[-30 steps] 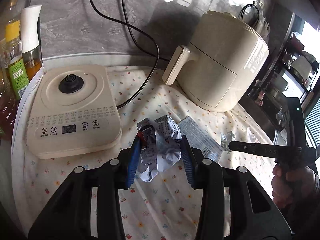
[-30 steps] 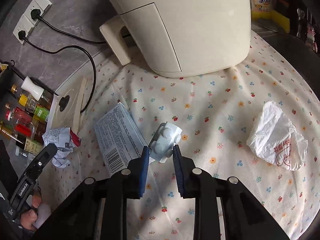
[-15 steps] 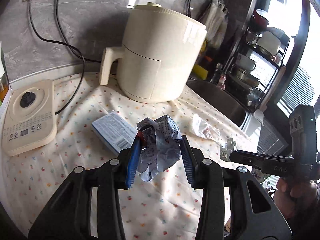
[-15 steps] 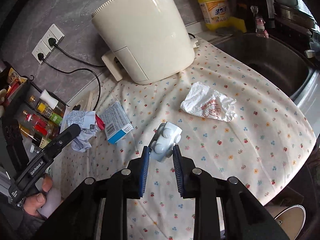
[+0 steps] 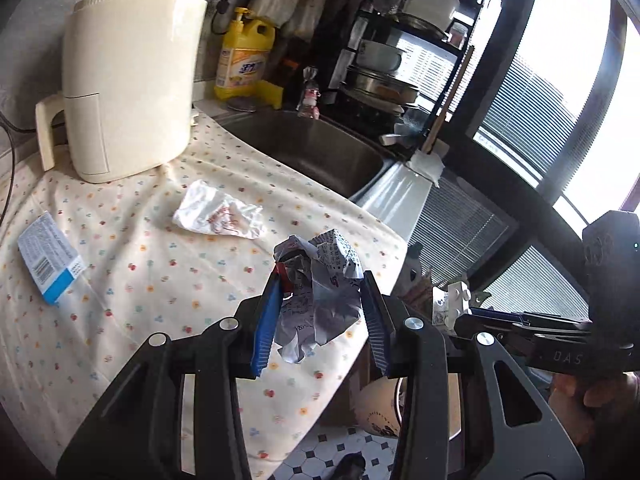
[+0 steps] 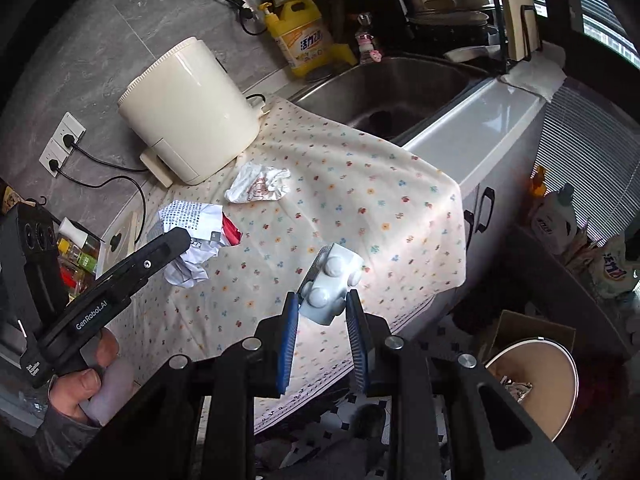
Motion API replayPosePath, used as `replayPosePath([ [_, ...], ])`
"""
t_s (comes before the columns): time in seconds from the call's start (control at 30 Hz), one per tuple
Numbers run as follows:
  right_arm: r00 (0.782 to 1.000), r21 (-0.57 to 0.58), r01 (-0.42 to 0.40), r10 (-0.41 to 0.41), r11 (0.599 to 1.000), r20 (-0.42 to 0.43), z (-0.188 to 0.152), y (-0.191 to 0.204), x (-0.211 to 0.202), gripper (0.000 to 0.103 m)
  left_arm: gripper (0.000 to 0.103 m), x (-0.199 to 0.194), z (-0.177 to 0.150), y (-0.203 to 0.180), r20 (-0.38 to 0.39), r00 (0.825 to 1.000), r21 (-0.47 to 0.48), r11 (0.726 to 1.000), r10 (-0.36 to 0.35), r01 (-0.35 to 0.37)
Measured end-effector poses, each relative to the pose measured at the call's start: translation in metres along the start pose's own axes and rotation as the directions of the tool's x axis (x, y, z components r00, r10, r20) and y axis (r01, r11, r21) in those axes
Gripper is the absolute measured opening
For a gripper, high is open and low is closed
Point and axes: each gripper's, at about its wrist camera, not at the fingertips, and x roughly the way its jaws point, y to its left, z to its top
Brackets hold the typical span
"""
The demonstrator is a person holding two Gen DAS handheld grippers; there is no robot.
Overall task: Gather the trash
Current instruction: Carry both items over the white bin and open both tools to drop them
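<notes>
My left gripper is shut on a crumpled printed paper wad and holds it above the front edge of the flowered cloth. The wad also shows in the right wrist view. My right gripper is shut on a white blister pack, held above the cloth's edge; it also shows in the left wrist view. A crumpled white bag and a blue-and-white box lie on the cloth. A round bin stands on the floor at lower right.
A cream air fryer stands at the back of the counter. A steel sink lies to its right with a yellow detergent bottle behind. A dish rack stands beyond the sink. Bottles stand on the floor.
Both grippers have lifted and swung right, away from the cooker, toward the counter's front edge. Each still holds its piece of trash. The sink and the floor bin have come into view.
</notes>
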Motion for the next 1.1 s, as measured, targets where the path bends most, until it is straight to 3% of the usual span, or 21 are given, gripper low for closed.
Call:
replayPosePath([
  [0.43, 0.991, 0.174, 0.136, -0.135, 0.975, -0.016, -0.055, -0.135, -0.066, 0.025, 0.04, 0.068, -0.037, -0.128, -0.134, 0.98, 0.086, 0.984, -0.145, 0.157],
  [0.67, 0.982, 0.214, 0.186, -0.173, 0.959, -0.076, -0.085, -0.193, -0.078, 0.026, 0.04, 0.095, -0.067, -0.174, -0.196, 0.966, 0.084, 0.978, -0.171, 0.19],
  [0.7, 0.98, 0.22, 0.194, -0.177, 0.956, -0.094, -0.089, -0.201, -0.076, 0.028, 0.04, 0.097, -0.072, -0.178, -0.201, 0.964, 0.08, 0.978, -0.172, 0.191],
  [0.8, 0.974, 0.248, 0.21, -0.179, 0.946, -0.139, -0.099, -0.221, -0.074, 0.062, 0.04, 0.104, -0.085, -0.189, -0.22, 0.96, 0.07, 0.979, -0.171, 0.191],
  [1.1, 0.959, 0.289, 0.273, -0.235, 0.917, -0.16, -0.114, -0.262, -0.084, 0.074, 0.04, 0.126, -0.11, -0.207, -0.286, 0.944, 0.049, 0.982, -0.163, 0.185],
])
